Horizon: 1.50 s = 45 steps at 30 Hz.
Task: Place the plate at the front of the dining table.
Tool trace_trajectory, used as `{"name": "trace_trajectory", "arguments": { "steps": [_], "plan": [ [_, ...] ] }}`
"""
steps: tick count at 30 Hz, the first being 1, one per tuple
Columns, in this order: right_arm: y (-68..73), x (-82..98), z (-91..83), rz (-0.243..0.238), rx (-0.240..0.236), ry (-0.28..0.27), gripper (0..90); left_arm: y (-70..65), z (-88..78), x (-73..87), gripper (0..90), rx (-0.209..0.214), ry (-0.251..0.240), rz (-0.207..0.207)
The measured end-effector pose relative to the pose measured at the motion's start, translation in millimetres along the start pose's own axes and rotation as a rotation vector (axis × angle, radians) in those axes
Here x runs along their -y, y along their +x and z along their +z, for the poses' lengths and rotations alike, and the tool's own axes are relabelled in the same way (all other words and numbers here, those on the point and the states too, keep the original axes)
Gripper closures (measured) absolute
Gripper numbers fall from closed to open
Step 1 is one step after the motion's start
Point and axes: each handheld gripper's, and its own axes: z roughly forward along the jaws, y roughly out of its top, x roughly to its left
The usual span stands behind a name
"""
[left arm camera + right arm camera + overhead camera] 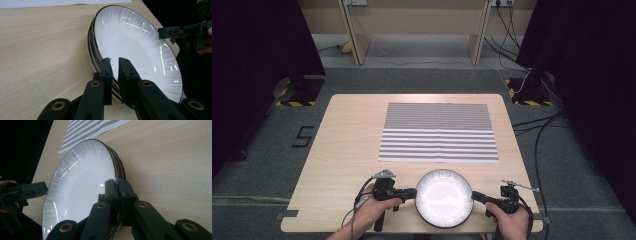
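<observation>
Resting at the middle of the near edge of the light wooden desk (347,135), a stack of round white ribbed plates with thin dark rims (444,198) is seen from the high view, slightly overhanging that edge. The stack is flanked by both tongs. At its left rim the left tongs (413,193) are held by the person's left hand (371,209); at its right rim the right tongs (476,196) are held by the right hand (512,221).

In the left gripper view, the left tongs (114,65) are set astride the near edge of the stack of plates (140,47), one jaw against the outer side of the rims and the other over the glossy inner face. A narrow gap is left between the jaws, with the plate rims inside it; the tongs appear to be clamped on the stack, though firm contact cannot be told for certain. The other tongs are visible at the far rim, at the upper right of this view.

In the right gripper view, the right tongs (117,185) are closed tightly on the rim of the stack (80,182), with the layered dark rims pinched between the two jaws. Several plates can be counted at the edge, but the exact number cannot be told.

Beyond the plates, toward the far edge of the desk, a flat rectangular sheet printed with grey and white horizontal stripes (438,132) is laid. The sheet lies apart from the stack.
</observation>
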Motion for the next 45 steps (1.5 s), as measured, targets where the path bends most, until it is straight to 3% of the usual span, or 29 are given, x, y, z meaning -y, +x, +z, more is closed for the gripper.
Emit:
{"name": "trace_trajectory", "arguments": {
  "steps": [3,8,16,19,23,29,35,36,37,40,45],
  "plan": [
    [-0.1,-0.4,0.2,-0.001,-0.002,0.003,87.2,3.3,1.1,0.9,78.7,0.015,-0.002,-0.041],
    [-3.9,-2.2,0.6,0.031,-0.029,0.01,87.1,4.2,0.8,0.6,79.4,0.022,0.001,-0.057],
    [-12.1,-1.5,1.7,0.126,-0.086,-0.002,86.6,9.3,1.0,1.5,79.2,0.052,-0.006,-0.102],
    [-4.3,-0.7,2.5,0.073,-0.034,-0.017,87.0,11.8,1.1,3.2,78.7,0.069,-0.015,-0.134],
    [2.8,-3.1,3.7,0.011,0.013,-0.002,87.2,12.2,1.8,3.3,77.3,0.069,-0.017,-0.14],
    [5.6,-4.3,8.3,-0.004,0.024,-0.011,87.2,13.9,2.9,4.2,73.4,0.08,-0.024,-0.163],
    [8.3,-5.3,11.5,-0.001,0.022,0.007,85.3,12.9,-0.9,-0.6,73.6,0.062,-0.03,-0.14],
    [9.1,-4.5,16.5,0.012,0.005,0.042,81.4,12.9,-1.3,-1.2,73.6,0.068,-0.031,-0.142],
    [9.8,-2.4,19.6,0.021,0.005,0.052,83.1,12.8,-2.0,-1.6,73.1,0.067,-0.023,-0.137],
    [10.8,-5.6,21.6,0.03,0.013,0.04,79.3,13.4,-0.3,2.3,73.0,0.075,-0.029,-0.157],
    [10.5,-4.5,21.8,0.029,0.001,0.028,76.3,14.4,0.2,2.4,72.7,0.08,-0.028,-0.155]
  ]
}}
